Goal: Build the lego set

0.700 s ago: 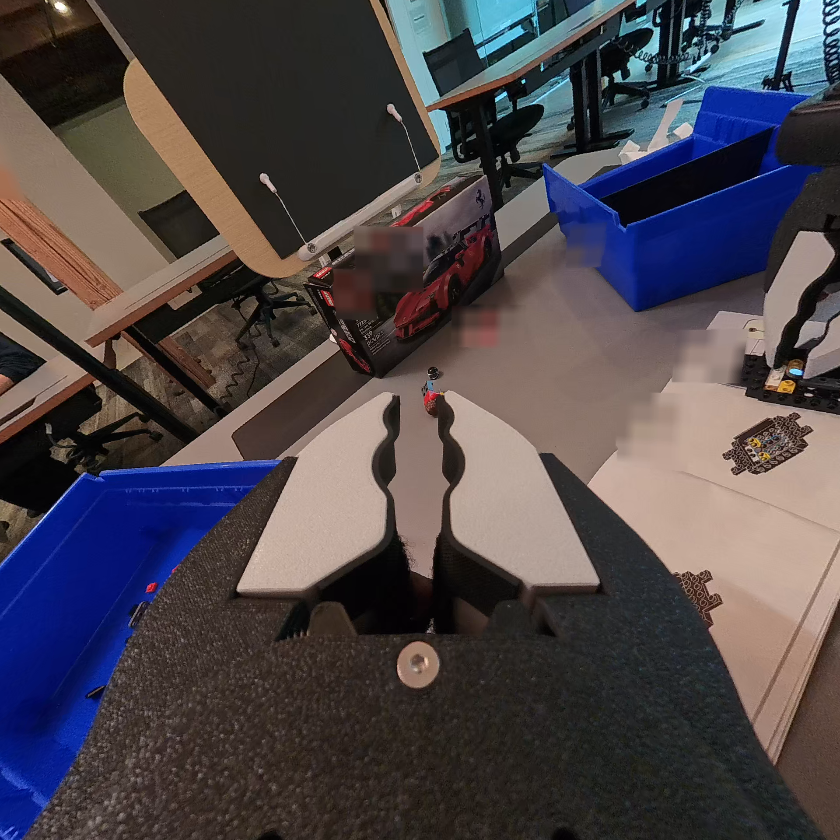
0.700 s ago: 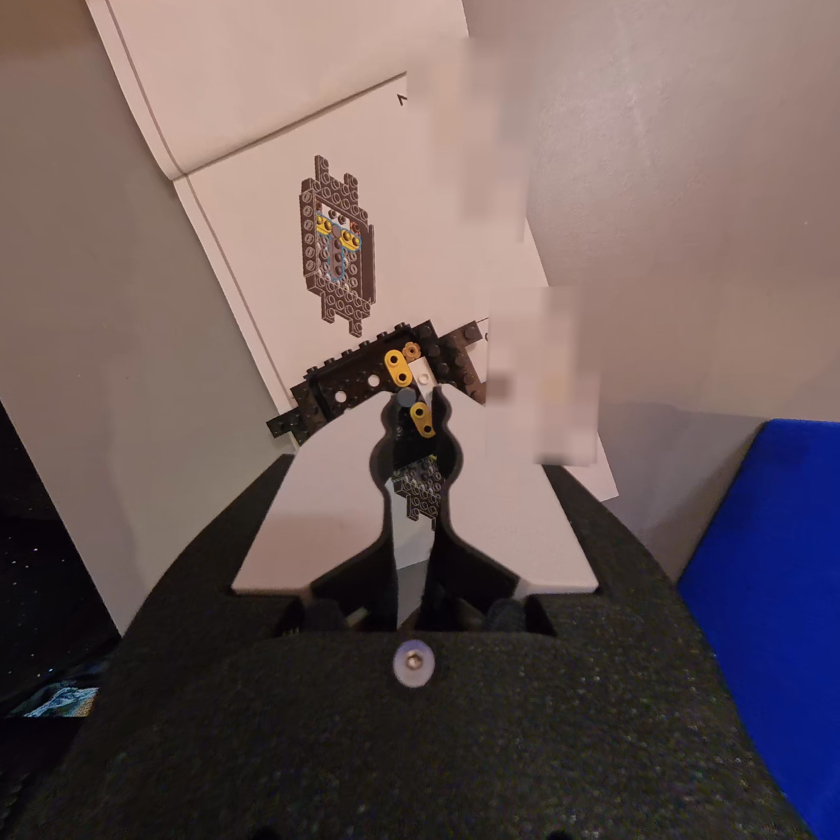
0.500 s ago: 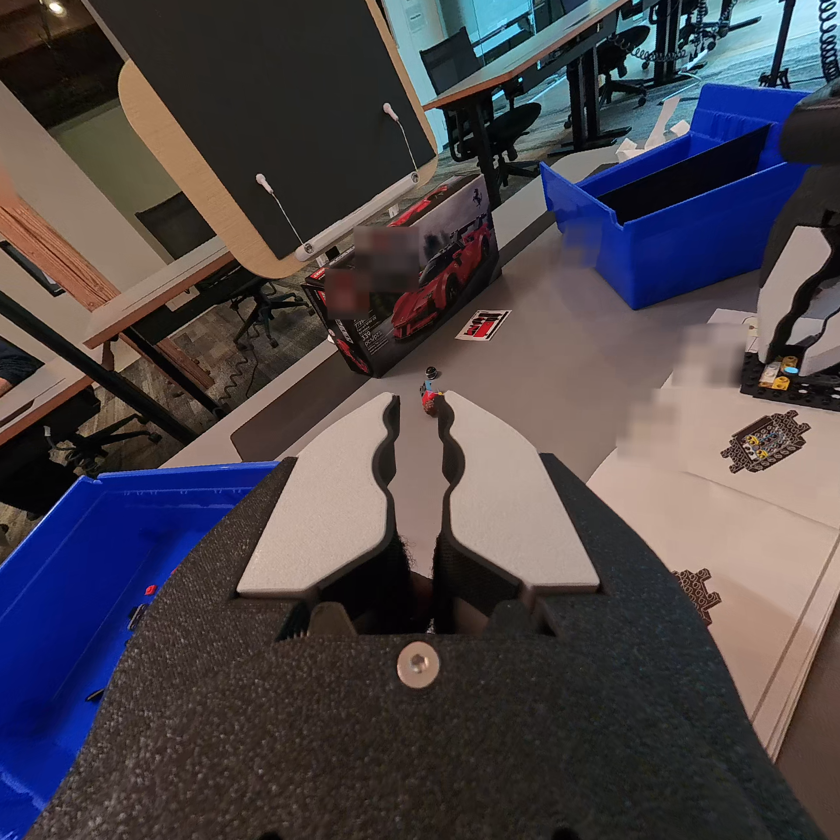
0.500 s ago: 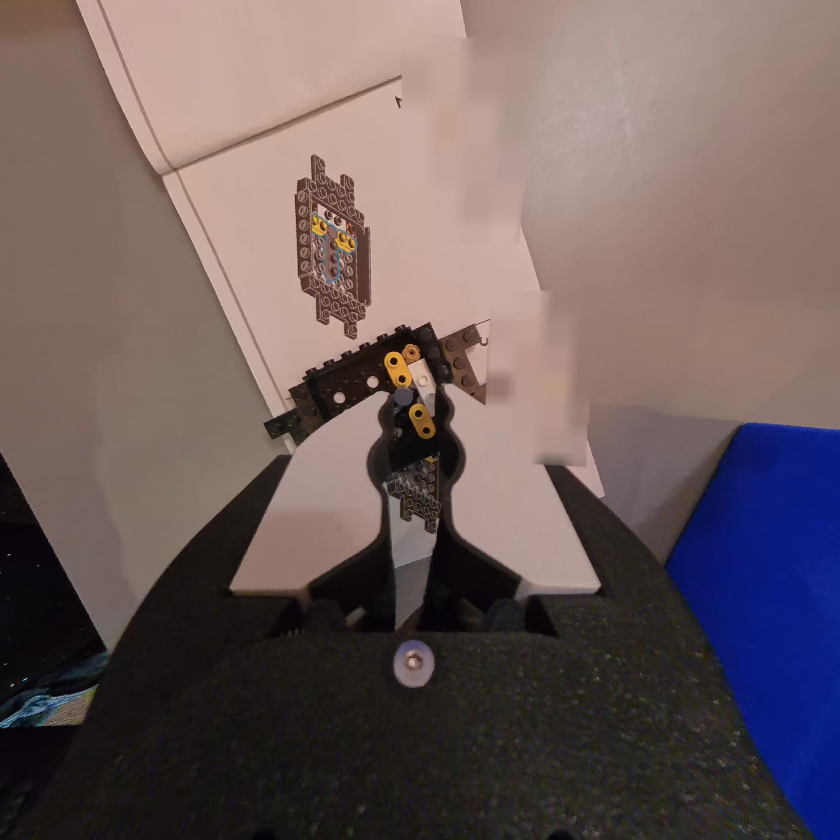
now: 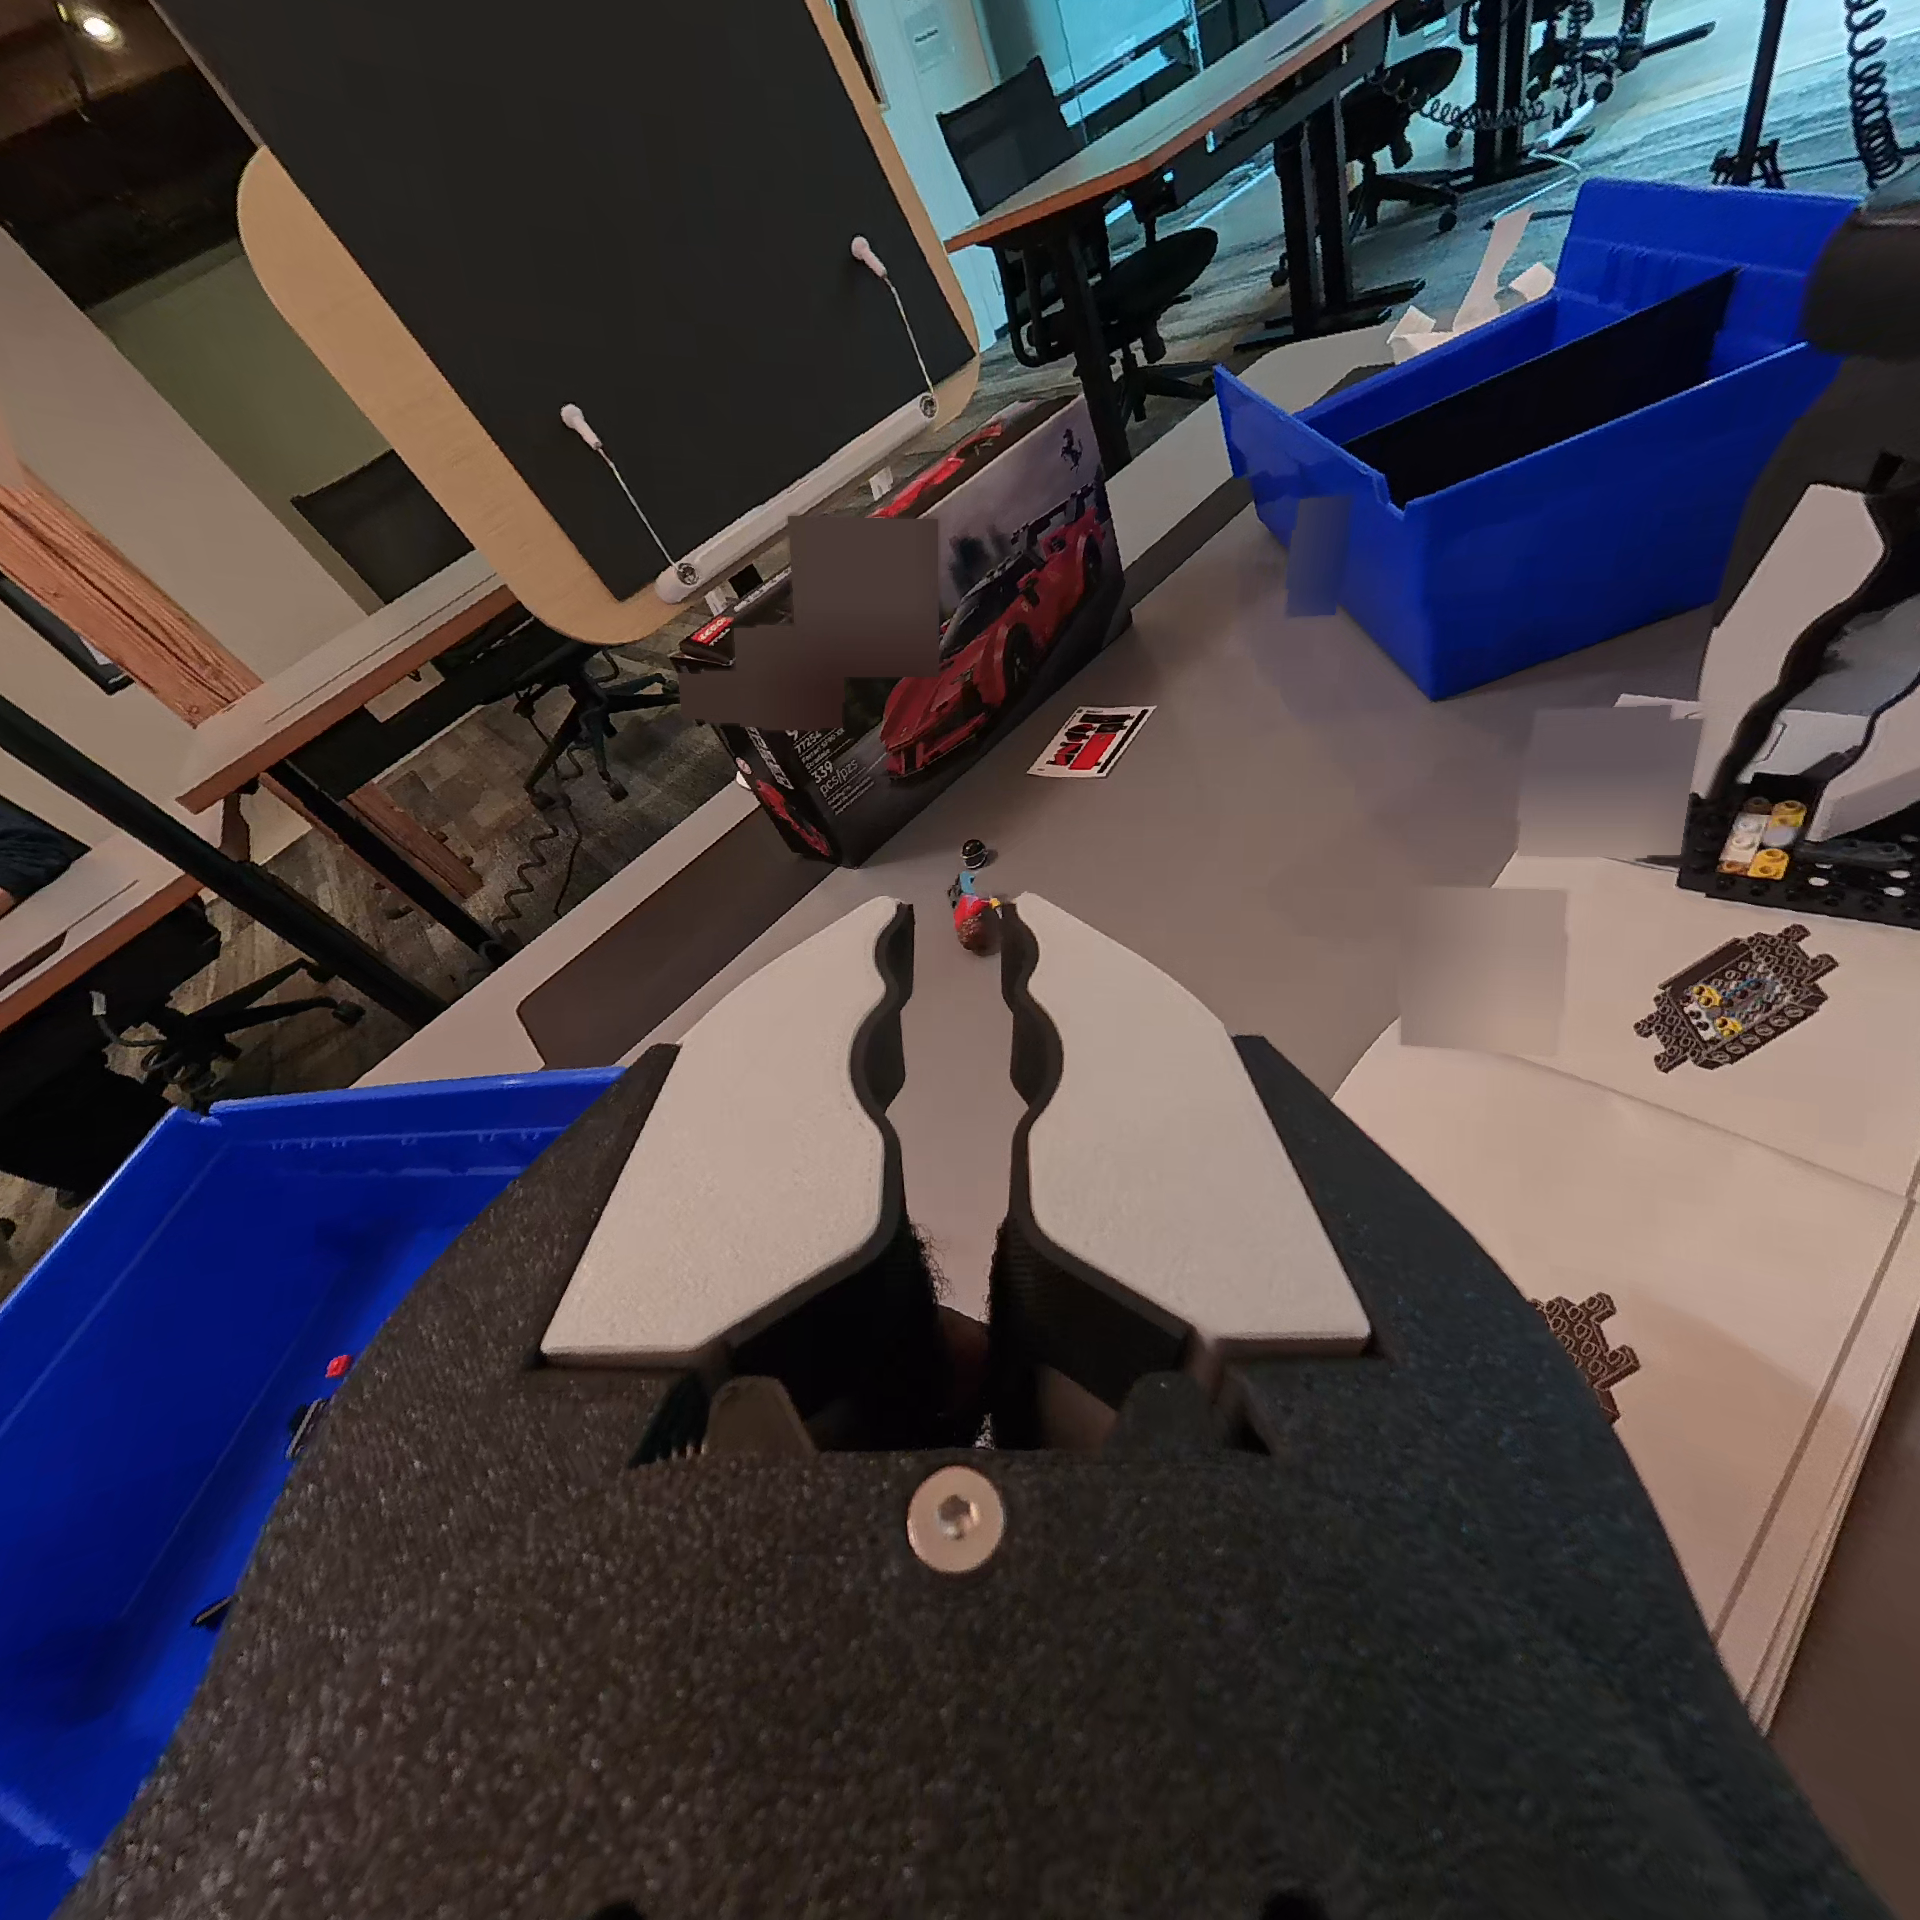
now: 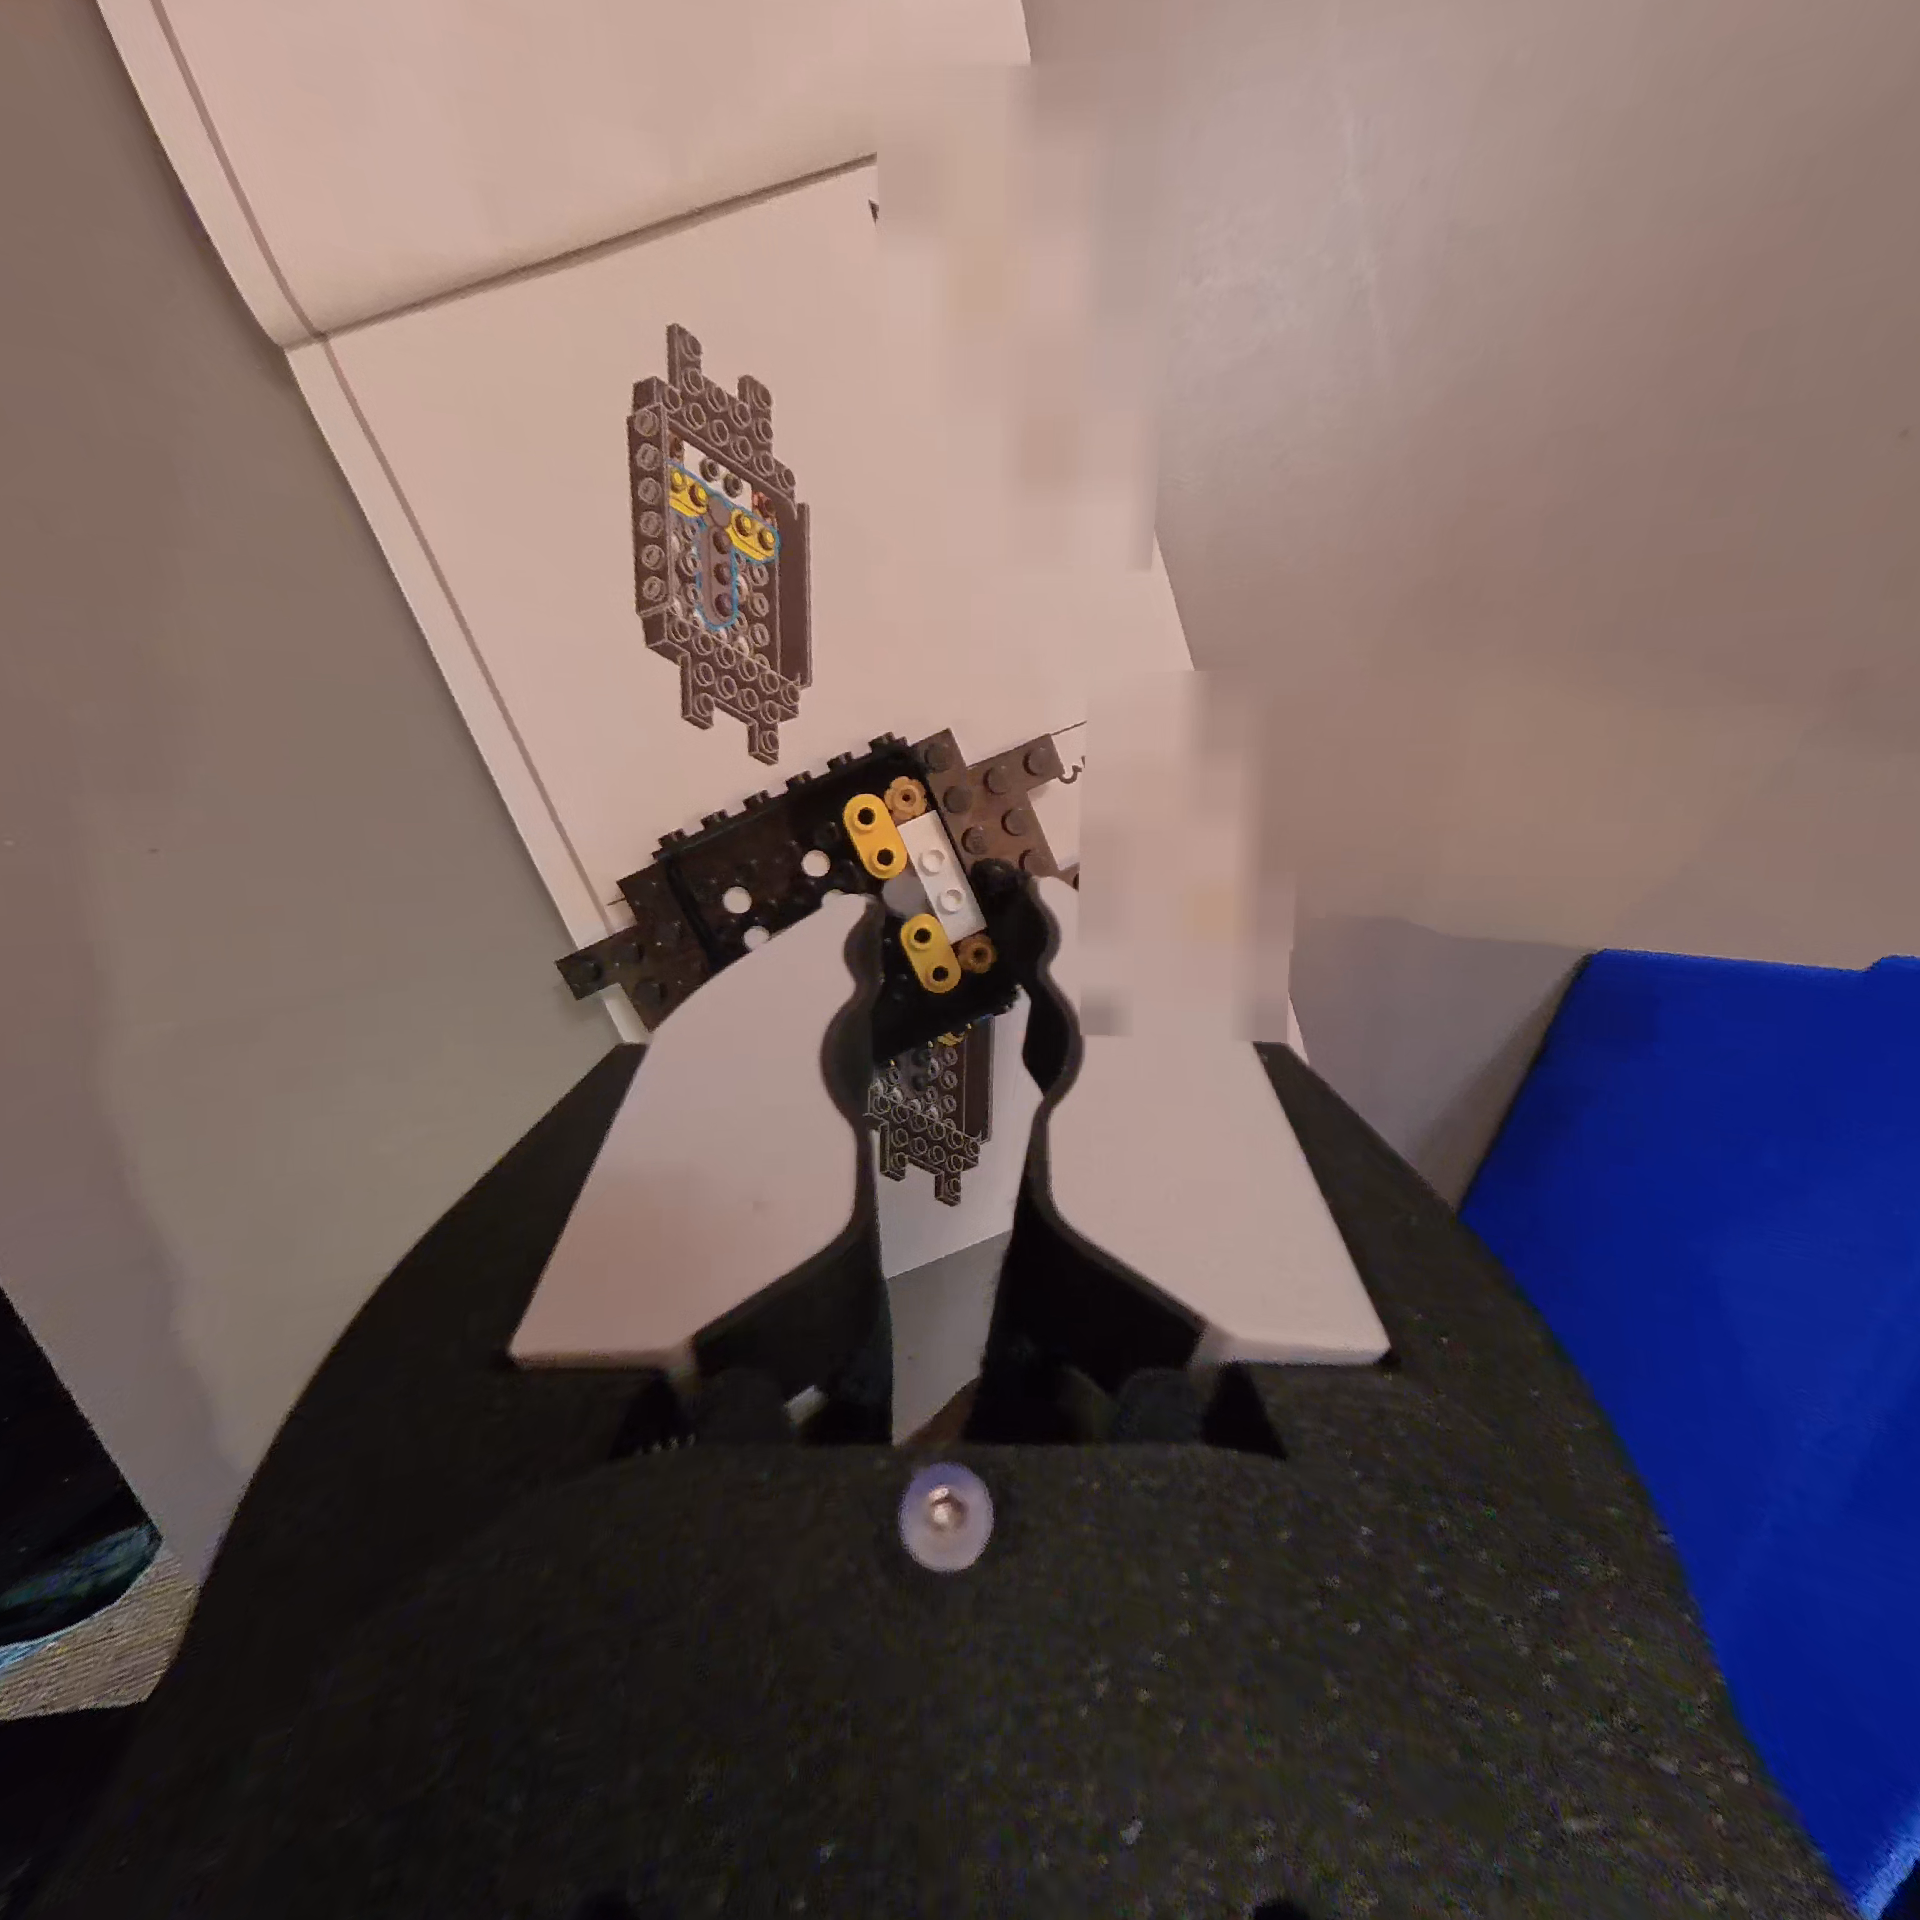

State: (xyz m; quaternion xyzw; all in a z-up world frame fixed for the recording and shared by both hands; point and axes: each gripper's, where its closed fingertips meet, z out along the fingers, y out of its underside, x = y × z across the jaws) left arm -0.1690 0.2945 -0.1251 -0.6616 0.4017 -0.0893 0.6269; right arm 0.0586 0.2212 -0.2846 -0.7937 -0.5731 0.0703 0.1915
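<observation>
Chassis (image 6: 790,883) lies flat on open booklet (image 6: 540,416), matching its diagram. Right gripper (image 6: 945,914) jaws released, straddling the yellow plates. Left gripper (image 5: 956,914) jaws parted, empty above bench (image 5: 1299,748), near minifigure (image 5: 974,920).

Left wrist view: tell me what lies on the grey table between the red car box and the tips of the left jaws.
In the left wrist view, a small red-and-blue toy figure lies there, with a tiny black helmet piece just beyond it, nearer the red car box.

Brick chassis (image 6: 790,883) on booklet (image 6: 540,436)
</observation>
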